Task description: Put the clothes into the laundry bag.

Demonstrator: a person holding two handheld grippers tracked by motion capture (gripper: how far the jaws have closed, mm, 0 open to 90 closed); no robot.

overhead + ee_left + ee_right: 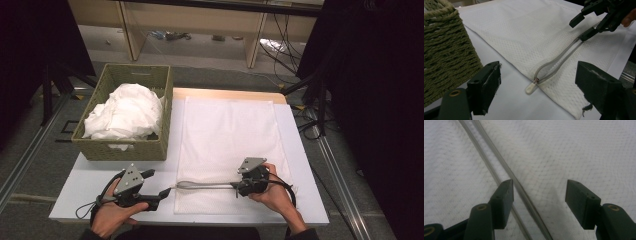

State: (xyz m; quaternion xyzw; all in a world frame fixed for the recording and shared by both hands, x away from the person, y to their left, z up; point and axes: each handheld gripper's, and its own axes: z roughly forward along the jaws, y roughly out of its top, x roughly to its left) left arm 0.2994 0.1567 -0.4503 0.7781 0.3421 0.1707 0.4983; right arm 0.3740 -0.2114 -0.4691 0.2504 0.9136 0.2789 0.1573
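Left gripper is held open just short of the white zipper pull at the near edge of the white mesh laundry bag. Right gripper is parted over the open grey zipper — only mesh may be pinched, so the pull could slip. Woven basket lies beyond.

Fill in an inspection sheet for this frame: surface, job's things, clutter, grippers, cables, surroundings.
Surface: white table, bare at the left front.
Job's things: white mesh bag lying flat, its zipper partly open, pull tab at the bag's edge.
Clutter: woven basket holding white cloth.
Grippers: left gripper open, short of the tab; right gripper open over the zipper.
Cables: one trailing from each gripper; more on the floor.
Surroundings: wooden shelving behind, dark sides.
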